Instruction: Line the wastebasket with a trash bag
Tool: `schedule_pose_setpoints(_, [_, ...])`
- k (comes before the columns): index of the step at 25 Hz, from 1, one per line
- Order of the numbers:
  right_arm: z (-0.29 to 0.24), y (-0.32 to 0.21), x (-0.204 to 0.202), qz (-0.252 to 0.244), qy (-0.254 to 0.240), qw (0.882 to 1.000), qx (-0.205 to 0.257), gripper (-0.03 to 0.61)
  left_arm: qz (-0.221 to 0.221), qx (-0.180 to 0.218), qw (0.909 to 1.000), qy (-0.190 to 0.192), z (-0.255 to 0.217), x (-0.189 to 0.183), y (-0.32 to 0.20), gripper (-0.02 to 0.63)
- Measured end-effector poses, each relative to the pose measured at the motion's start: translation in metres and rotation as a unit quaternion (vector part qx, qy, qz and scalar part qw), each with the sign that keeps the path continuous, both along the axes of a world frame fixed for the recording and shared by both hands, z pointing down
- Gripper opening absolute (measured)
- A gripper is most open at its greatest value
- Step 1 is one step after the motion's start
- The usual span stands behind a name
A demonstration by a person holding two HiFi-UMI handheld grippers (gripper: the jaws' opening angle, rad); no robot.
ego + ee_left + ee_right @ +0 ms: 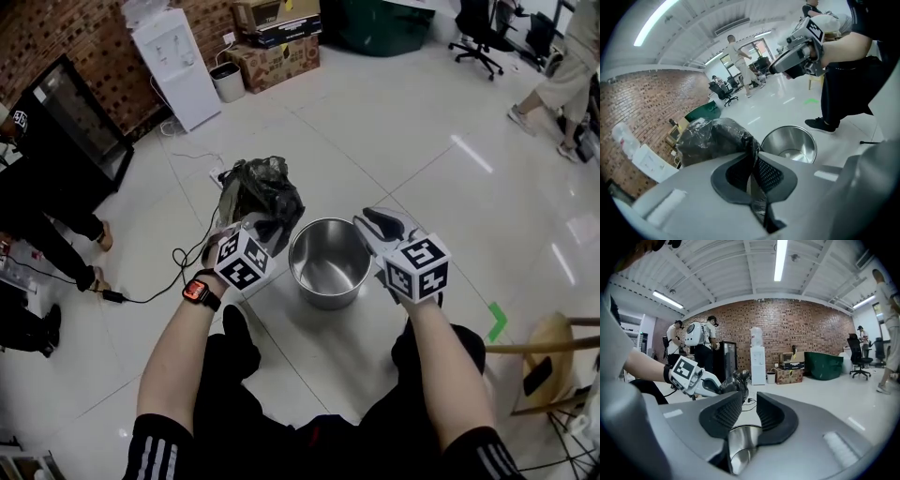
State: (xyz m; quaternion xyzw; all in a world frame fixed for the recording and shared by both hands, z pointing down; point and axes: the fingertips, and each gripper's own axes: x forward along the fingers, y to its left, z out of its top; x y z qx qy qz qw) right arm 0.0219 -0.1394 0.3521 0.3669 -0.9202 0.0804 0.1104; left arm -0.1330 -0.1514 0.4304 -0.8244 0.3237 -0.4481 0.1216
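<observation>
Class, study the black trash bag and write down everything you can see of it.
The trash bag is thin, glossy black plastic, crumpled into a loose, wrinkled bundle rather than spread open. It hangs in the air, pinched by a fold between the shut jaws of the left gripper. It sits beside the steel wastebasket, towards the brick wall, and is not inside it. Nothing else appears to touch it.
</observation>
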Motion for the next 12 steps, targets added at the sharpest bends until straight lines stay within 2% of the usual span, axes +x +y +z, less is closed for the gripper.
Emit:
schedule_pose_setpoints(7, [0.000, -0.006, 0.016, 0.016, -0.005, 1.000, 0.000, 0.106, 0.076, -0.050, 0.9959, -0.002, 0.057, 0.093, 0.030, 0.002])
schedule_pose_setpoints(12, [-0.003, -0.009, 0.021, 0.020, -0.013, 1.000, 0.000, 0.106, 0.119, -0.115, 0.9851, -0.048, 0.126, 0.136, 0.047, 0.001])
